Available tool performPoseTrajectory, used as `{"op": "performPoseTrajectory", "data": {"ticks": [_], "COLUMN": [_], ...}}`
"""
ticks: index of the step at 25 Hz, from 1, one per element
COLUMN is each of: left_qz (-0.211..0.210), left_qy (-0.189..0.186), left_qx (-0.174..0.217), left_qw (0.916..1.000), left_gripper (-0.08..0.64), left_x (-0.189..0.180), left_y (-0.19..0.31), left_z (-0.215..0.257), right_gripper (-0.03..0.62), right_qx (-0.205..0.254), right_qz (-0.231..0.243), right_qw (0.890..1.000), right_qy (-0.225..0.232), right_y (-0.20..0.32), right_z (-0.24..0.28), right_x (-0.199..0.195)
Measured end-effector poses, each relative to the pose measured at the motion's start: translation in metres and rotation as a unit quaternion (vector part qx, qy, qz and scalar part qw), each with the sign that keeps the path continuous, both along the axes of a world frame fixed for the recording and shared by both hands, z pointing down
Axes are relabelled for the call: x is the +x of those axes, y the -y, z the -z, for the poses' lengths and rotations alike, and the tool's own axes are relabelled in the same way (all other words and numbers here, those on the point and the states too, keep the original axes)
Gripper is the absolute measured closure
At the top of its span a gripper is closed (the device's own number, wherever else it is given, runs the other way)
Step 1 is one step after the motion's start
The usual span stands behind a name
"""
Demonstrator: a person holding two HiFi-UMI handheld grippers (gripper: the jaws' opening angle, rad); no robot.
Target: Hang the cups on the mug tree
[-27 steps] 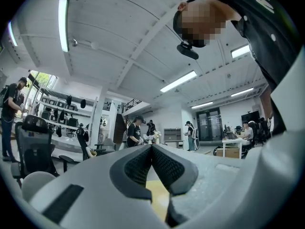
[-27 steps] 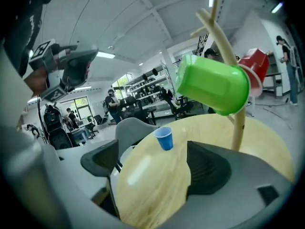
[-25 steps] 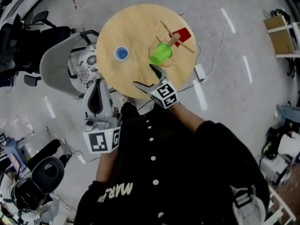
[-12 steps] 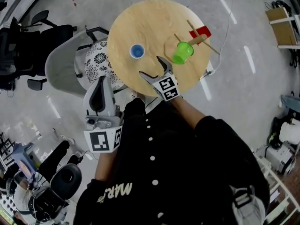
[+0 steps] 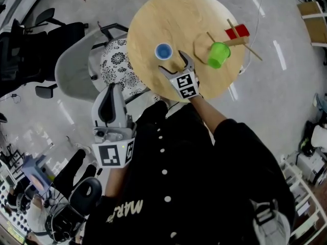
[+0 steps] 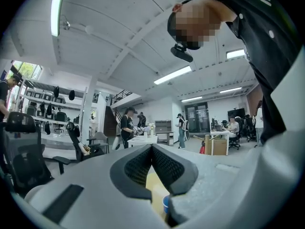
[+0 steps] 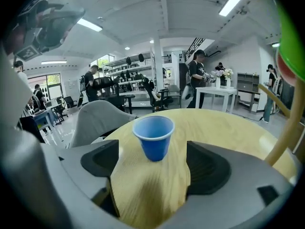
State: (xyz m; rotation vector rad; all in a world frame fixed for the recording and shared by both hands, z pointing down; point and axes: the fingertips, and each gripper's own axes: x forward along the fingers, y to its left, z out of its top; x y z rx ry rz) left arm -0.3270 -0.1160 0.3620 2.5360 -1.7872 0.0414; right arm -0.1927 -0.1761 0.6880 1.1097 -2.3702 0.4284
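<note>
A blue cup (image 5: 163,51) stands upright on the round wooden table (image 5: 179,14). In the right gripper view the blue cup (image 7: 153,137) is just ahead of my right gripper (image 7: 152,168), which is open with nothing between its fingers. From above, the right gripper (image 5: 172,63) sits close beside the cup on the near side. A green cup (image 5: 218,54) hangs on the wooden mug tree (image 5: 237,41) with a red base at the table's right. My left gripper (image 5: 108,100) is shut and empty, held low beside my body, off the table.
A grey chair (image 5: 71,70) with a patterned cushion (image 5: 117,65) stands against the table's left side. Black office chairs (image 5: 30,45) are further left. A cable (image 5: 255,4) trails over the floor to the right. People stand far off in the room.
My right gripper has moved left from below the green cup to just beside the blue cup, still open. The left gripper has stayed at my side.
</note>
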Motion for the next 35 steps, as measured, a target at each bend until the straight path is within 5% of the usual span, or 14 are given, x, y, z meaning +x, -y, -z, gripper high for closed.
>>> {"op": "performPoseTrajectory", "data": {"ticks": [11, 13, 18, 24, 35], "left_qz": [-0.013, -0.014, -0.024, -0.046, -0.085], "left_qy": [0.010, 0.009, 0.003, -0.007, -0.017], "left_qx": [-0.017, -0.016, -0.012, 0.003, 0.035], "left_qw": [0.9997, 0.9997, 0.9996, 0.9989, 0.9956], "left_gripper": [0.563, 0.563, 0.563, 0.563, 0.563], "left_x": [-0.034, -0.038, -0.041, -0.029, 0.007], "left_y": [0.021, 0.024, 0.029, 0.036, 0.037], "left_z": [-0.014, -0.013, -0.012, -0.006, 0.019], "right_gripper": [0.161, 0.286, 0.301, 0.301, 0.304], "right_qx": [-0.001, 0.008, 0.018, -0.003, 0.033], "right_qz": [-0.054, -0.061, -0.072, -0.155, -0.264], "right_qw": [0.998, 0.997, 0.996, 0.986, 0.922], "right_qy": [-0.035, -0.047, -0.048, 0.067, 0.281], "right_y": [0.038, 0.042, 0.044, 0.059, 0.101], "right_z": [-0.031, -0.030, -0.020, 0.013, 0.149], "right_x": [-0.021, -0.020, -0.019, -0.015, 0.003]}}
